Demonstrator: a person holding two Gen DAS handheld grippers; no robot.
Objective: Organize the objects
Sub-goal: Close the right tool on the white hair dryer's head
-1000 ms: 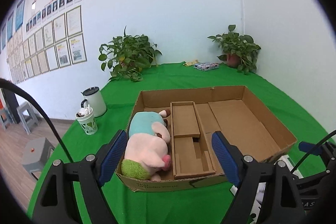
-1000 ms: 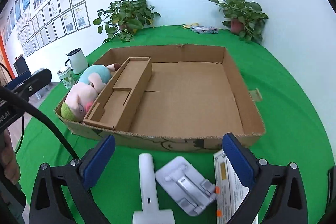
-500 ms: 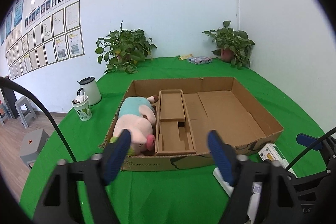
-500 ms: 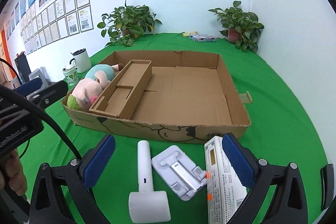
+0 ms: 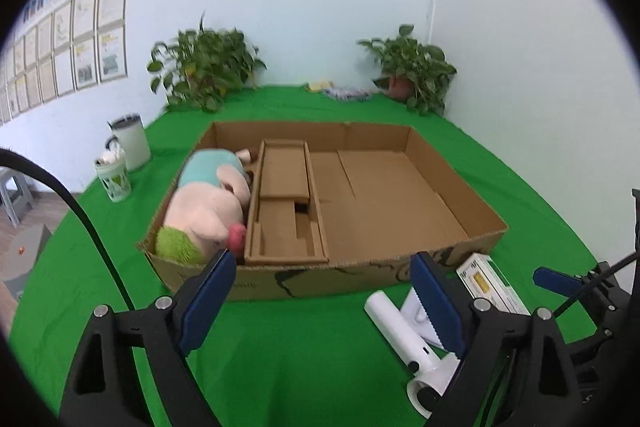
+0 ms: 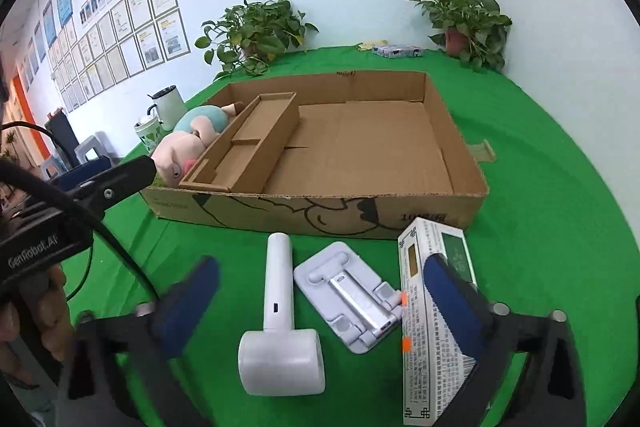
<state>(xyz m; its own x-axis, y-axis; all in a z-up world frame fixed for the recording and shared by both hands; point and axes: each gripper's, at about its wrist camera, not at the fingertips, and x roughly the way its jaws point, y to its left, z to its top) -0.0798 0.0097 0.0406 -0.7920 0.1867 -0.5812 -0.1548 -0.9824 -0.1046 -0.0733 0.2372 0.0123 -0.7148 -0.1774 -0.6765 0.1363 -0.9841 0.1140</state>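
Green-clothed table (image 6: 540, 163). On it: open cardboard box (image 6: 320, 215); just before the box, white hammer-shaped device (image 6: 280, 323), white folding stand (image 6: 348, 295), long printed carton (image 6: 432, 311); also two potted plants (image 6: 256, 31), kettle (image 6: 168, 107), cup (image 5: 114, 179).

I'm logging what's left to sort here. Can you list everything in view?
cardboard box: 1, brown, on green cloth
divider tray: 1, brown, inside box
plush toy: 1, pink and teal, box's left compartment
handheld device: 1, white, before box
folding stand: 1, white, beside device
carton: 1, white-green, right of stand
plants: 2, green, by wall
kettle: 1, white, left of box
cup: 1, white-green, beside kettle
left tongs: open, empty
right tongs: open, empty
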